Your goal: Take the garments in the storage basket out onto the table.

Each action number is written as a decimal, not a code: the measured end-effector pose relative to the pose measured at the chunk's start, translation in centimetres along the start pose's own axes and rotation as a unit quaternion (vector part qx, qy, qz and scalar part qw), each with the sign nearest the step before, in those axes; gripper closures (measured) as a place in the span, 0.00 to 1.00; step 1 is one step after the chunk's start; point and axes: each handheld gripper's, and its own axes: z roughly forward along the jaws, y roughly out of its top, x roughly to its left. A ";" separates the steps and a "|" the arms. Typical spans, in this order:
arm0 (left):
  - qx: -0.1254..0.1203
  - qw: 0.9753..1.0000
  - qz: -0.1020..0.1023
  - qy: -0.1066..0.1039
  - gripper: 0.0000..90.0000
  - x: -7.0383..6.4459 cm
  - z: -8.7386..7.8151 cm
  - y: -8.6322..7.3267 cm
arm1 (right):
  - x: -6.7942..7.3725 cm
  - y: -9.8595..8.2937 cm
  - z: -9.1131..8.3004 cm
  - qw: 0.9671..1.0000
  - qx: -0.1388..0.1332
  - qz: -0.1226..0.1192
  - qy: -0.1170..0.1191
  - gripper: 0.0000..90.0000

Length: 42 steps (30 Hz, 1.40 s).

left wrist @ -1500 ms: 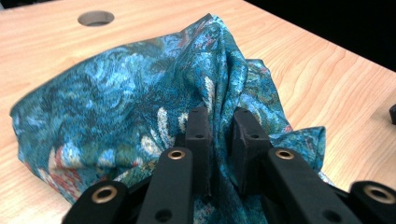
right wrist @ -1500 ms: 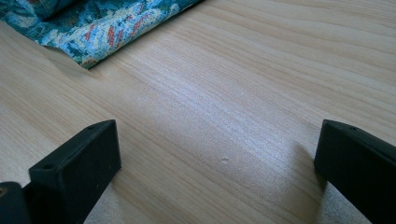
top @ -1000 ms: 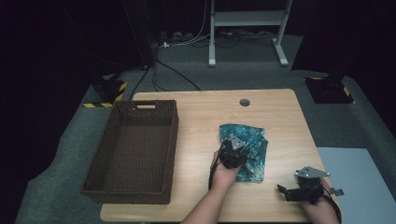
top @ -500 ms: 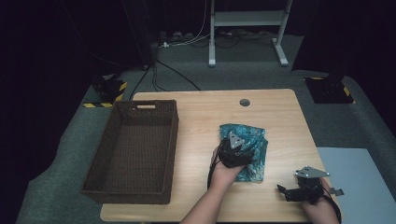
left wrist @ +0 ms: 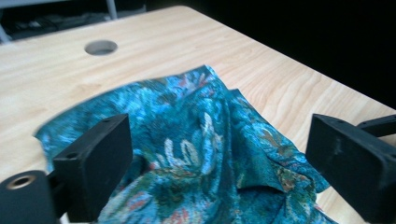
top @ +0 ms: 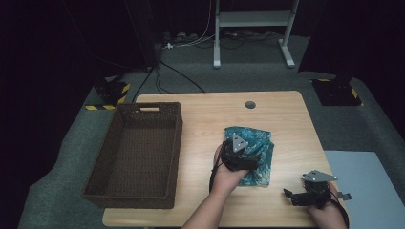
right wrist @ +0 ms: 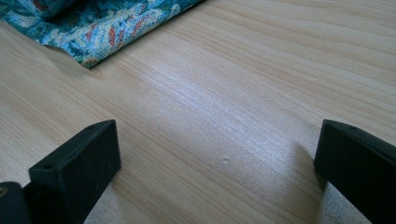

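A teal patterned cloth (top: 253, 152) lies folded and rumpled on the wooden table (top: 282, 114), right of centre. My left gripper (top: 241, 155) hovers over the cloth's near left part, open, its jaws wide on either side of a raised fold of the cloth (left wrist: 201, 149). My right gripper (top: 298, 196) rests low by the table's front right edge, open, with bare wood between its jaws. A corner of the cloth (right wrist: 93, 28) shows at the top left of the right gripper view.
A dark brown woven basket (top: 138, 155) with nothing in it stands on the table's left side. A round cable hole (top: 250, 104) sits near the far edge. A grey panel (top: 367, 186) lies off the table's right front corner.
My left gripper has shifted slightly forward over the cloth. The right gripper has stayed still.
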 end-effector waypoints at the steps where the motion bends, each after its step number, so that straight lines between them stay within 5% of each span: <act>1: -0.004 1.000 -0.001 0.001 0.07 0.0 -0.2 0.0 | 0.0 0.0 0.0 1.000 0.000 0.000 0.000 0.00; 14: -0.031 0.999 0.000 0.007 0.05 0.6 -2.1 -0.2 | 0.0 0.0 0.0 1.000 0.000 -0.001 0.000 0.00; 42: 0.019 0.999 -0.031 0.035 0.03 2.7 -5.6 -4.2 | 0.0 0.0 0.0 1.000 0.000 -0.001 -0.001 0.00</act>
